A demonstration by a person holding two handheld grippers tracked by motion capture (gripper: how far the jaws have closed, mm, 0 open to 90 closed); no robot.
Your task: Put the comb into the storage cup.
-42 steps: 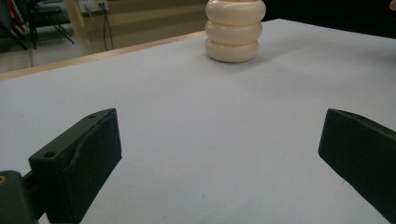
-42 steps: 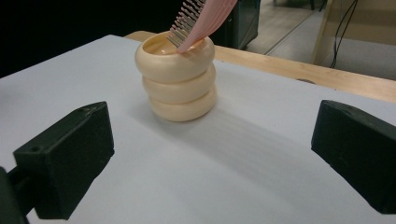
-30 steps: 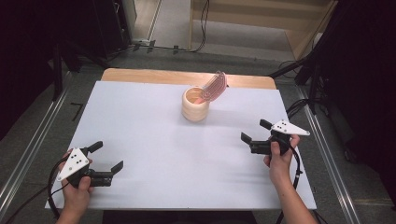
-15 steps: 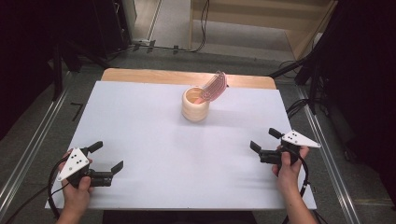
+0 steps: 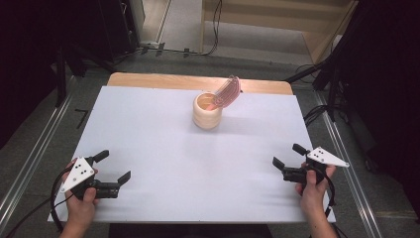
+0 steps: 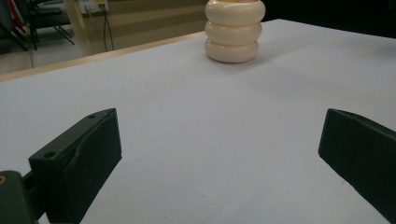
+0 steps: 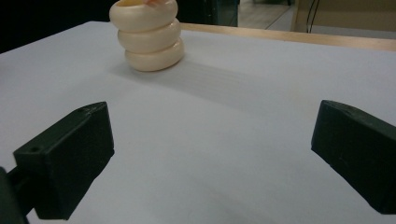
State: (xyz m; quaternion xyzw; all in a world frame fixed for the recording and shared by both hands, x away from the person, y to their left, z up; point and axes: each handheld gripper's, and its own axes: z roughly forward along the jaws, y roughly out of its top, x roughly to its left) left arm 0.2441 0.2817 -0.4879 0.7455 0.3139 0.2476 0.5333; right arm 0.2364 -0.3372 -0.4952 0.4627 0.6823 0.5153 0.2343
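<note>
Pink utensil (image 5: 227, 92) leans right from upright holder (image 5: 207, 112), seemingly.

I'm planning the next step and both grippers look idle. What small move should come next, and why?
Probably ease the right gripper forward toward the cream ribbed cup. Both it and the left gripper sit open and empty at the near edge of the white table, and the cup, with a pink comb-like thing leaning out, stands far off, untouched.
</note>
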